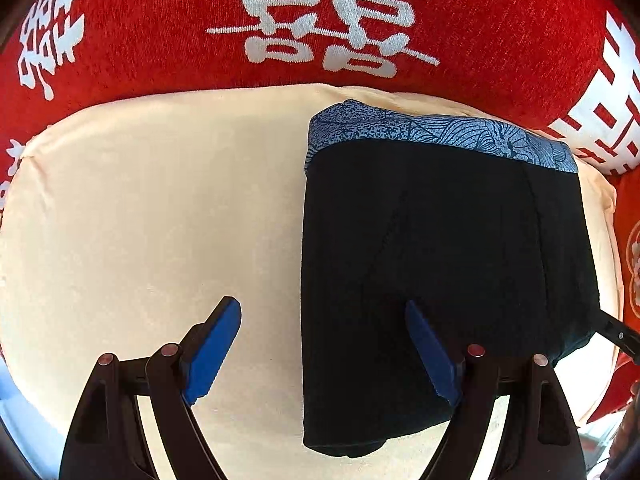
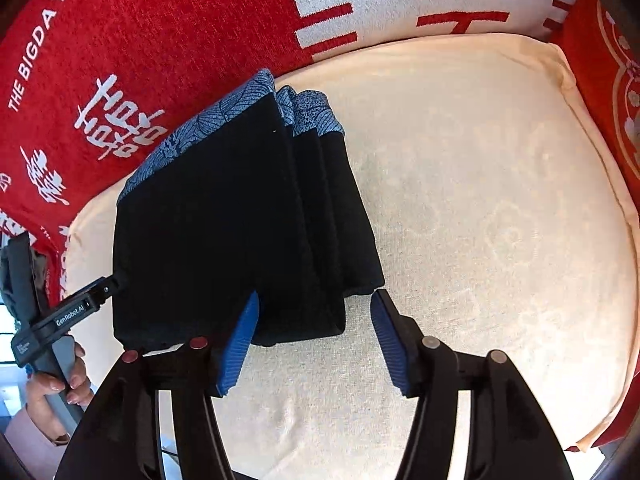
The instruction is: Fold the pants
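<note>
The folded black fabric pants with a blue patterned waistband (image 1: 448, 248) were judged soft and limp. Both the left claw (image 1: 324, 350) and the right claw (image 2: 314, 344) were seen released; the thick near edge, just ahead, was judged the best hold.

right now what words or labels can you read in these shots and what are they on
"THE BIGDAY": white print on the red blanket.
"GenRobot.AI": white print on the left gripper.
Smaller print lower on that gripper: too small to read.
Large white Chinese characters woven into the blanket, one the double-happiness sign; the stylised smaller ones I cannot read.
Black pants: no text visible.
</note>
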`<state>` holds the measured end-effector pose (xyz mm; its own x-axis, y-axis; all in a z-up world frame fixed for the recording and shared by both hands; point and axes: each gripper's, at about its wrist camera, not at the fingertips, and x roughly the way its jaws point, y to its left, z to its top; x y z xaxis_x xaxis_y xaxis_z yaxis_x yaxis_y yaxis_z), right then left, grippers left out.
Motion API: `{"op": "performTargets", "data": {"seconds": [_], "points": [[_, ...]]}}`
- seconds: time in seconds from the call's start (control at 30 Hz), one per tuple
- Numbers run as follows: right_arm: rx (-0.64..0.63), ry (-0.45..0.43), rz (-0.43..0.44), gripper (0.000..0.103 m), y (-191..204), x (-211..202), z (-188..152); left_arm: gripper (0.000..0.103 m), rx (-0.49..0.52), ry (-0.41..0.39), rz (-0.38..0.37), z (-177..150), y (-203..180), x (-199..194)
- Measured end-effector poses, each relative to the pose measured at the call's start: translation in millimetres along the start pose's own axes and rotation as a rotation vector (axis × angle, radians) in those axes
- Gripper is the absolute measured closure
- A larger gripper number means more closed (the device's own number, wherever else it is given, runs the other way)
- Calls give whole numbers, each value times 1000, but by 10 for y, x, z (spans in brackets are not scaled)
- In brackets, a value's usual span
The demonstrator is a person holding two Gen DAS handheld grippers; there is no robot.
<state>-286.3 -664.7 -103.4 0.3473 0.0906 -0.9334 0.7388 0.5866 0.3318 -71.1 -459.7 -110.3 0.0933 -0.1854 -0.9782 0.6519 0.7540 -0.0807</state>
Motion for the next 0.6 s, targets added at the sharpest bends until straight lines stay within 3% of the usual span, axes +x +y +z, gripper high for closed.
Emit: {"op": "performTargets", "data": {"seconds": [0.07,0.17,0.6], "points": [[3,3,1,40,-2,2,0,17,-5,2,-3,-28,-25,-25],[4,7,-5,38,-31,-6,-15,5,3,8,18,-28,-42,-4],[9,22,4,29,-60,32,4,5,0,16,6,-14,-19,24]]}}
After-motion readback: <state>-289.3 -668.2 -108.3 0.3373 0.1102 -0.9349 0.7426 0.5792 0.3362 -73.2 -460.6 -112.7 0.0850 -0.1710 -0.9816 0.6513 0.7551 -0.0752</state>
